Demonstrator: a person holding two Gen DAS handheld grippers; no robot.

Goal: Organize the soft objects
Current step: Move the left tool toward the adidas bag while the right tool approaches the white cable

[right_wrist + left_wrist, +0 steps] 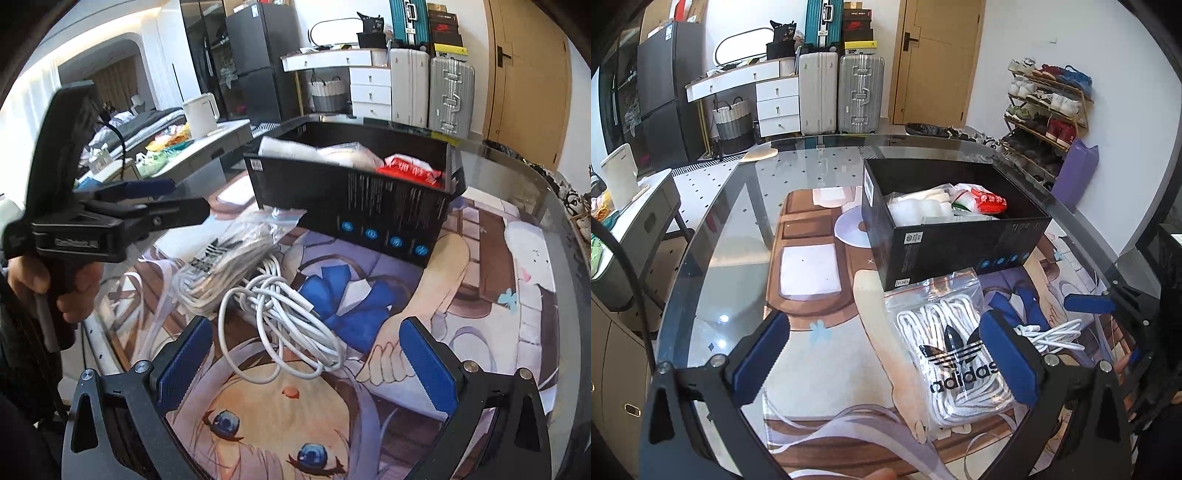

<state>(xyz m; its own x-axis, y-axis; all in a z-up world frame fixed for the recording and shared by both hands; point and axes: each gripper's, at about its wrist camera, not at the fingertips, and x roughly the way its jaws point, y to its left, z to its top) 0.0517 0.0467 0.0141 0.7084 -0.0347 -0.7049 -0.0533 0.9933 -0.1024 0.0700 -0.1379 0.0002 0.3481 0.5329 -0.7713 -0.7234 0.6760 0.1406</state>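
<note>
Both claws are seen spread wide, with nothing between the pads. The left gripper [886,358] fills the bottom of its frame, and the clear bag of white laces [955,354], printed with a black trefoil logo, lies at lower centre-right, partly between the blue pads and closer to the right-hand one. The black box [955,236], at centre right, is touched by the bag's top edge and already holds white packets and a red and white pouch [982,201].

In the right wrist view the right gripper [304,363] is held at the bottom of the frame, over the loose white cable coil [284,314] at centre, which lies on the printed mat [491,306] just beside the bag.

The step in hand is judged to be a pick of one of these two soft items for the box. The cable is best taken where several loops bunch together, near the coil's upper part, so that no single strand is lifted and the rest left trailing. The bag is best pinched across its bulging middle, since the slick empty film near the seal may slip.
</note>
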